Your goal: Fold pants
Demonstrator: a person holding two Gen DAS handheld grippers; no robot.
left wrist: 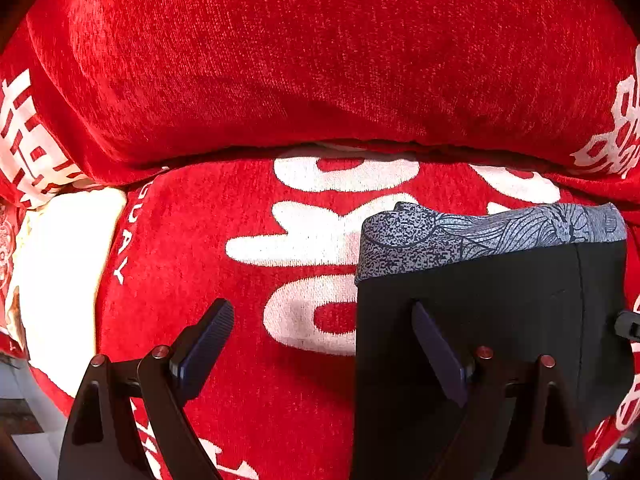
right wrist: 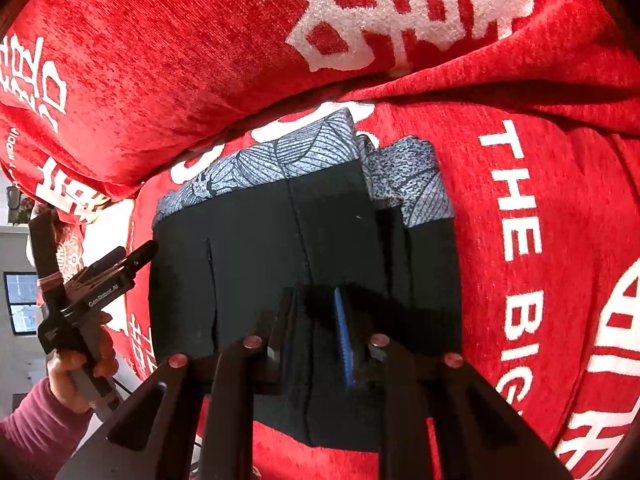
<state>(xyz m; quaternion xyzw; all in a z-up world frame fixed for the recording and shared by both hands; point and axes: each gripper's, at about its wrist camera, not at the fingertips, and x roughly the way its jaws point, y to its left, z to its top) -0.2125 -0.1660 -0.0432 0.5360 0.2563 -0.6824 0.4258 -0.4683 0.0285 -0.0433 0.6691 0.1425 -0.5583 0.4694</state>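
Folded pants [right wrist: 304, 248] lie on the red sofa seat [left wrist: 248, 400]. Right tool [right wrist: 316, 344] pinches their near edge, probably steadying the fold. Left tool [left wrist: 320, 344] spread, straddling their left edge, gripping nothing.

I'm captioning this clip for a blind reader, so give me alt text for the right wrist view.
Folded black pants with a grey leaf-print waistband lie on a red chenille sofa cover with white lettering, their near edge pinched in the right tool. At left, a hand in a maroon sleeve holds the left tool beside the pants.
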